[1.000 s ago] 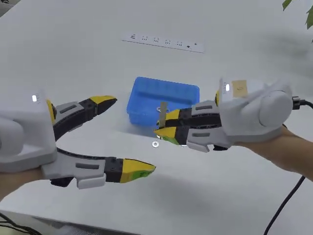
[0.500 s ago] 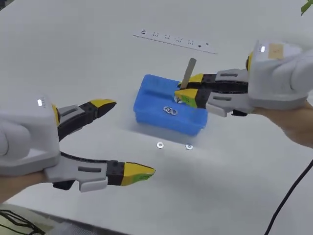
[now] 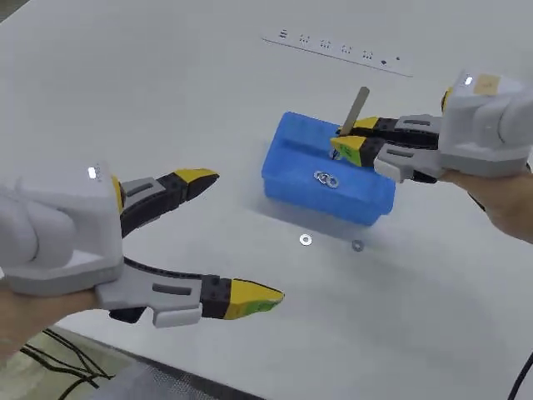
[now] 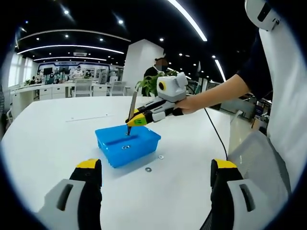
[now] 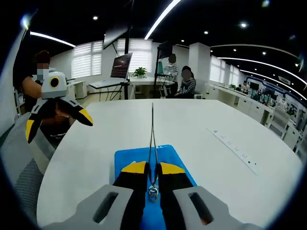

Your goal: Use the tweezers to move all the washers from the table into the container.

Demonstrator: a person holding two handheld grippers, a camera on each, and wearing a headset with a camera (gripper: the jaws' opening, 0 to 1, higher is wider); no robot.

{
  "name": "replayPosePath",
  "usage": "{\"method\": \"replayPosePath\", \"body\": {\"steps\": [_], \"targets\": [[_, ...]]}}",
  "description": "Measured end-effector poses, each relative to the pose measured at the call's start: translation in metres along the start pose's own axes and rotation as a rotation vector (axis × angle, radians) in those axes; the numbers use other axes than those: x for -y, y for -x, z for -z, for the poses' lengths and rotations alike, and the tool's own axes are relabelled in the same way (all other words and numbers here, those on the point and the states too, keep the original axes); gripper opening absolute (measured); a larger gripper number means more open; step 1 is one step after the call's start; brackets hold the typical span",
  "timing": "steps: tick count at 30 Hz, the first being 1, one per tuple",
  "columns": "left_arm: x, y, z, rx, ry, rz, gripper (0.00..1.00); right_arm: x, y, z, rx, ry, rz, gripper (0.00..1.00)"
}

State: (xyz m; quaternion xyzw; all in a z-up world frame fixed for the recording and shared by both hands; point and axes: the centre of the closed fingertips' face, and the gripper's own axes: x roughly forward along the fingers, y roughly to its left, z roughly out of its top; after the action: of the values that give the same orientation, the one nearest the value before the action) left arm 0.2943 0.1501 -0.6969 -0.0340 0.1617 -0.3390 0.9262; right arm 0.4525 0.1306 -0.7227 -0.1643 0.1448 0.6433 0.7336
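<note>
Now holding tweezers (image 3: pixel 359 104), pinched in right gripper (image 3: pixel 346 147), over container (image 3: pixel 287 167), up from table (image 3: pixel 166 83); left gripper (image 3: pixel 240 236) spread; two washers (image 3: pixel 306 240) waiting beside container.

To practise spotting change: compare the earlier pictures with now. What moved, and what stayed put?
The right gripper, jaws shut on the grey metal tweezers, rose from the white table to above the blue plastic container. The left gripper stayed open; two small metal washers remain on the table.
</note>
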Motion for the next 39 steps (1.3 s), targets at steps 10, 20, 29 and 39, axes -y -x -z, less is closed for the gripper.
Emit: {"method": "replayPosePath", "body": {"steps": [10, 20, 29, 39], "targets": [[-0.004, -0.002, 0.000, -0.007, 0.020, -0.020, 1.00, 0.006, -0.008, 0.022, -0.041, -0.043, 0.008, 0.09], [-0.002, -0.004, -0.002, -0.012, 0.020, -0.020, 1.00, 0.004, -0.005, 0.029, -0.054, -0.055, 0.002, 0.10], [0.001, -0.004, -0.003, -0.014, 0.023, -0.025, 1.00, 0.007, -0.002, 0.028, -0.046, -0.072, 0.010, 0.10], [-0.001, -0.006, -0.008, -0.001, 0.024, -0.031, 1.00, 0.009, 0.006, 0.013, -0.010, -0.074, 0.029, 0.08]]}}
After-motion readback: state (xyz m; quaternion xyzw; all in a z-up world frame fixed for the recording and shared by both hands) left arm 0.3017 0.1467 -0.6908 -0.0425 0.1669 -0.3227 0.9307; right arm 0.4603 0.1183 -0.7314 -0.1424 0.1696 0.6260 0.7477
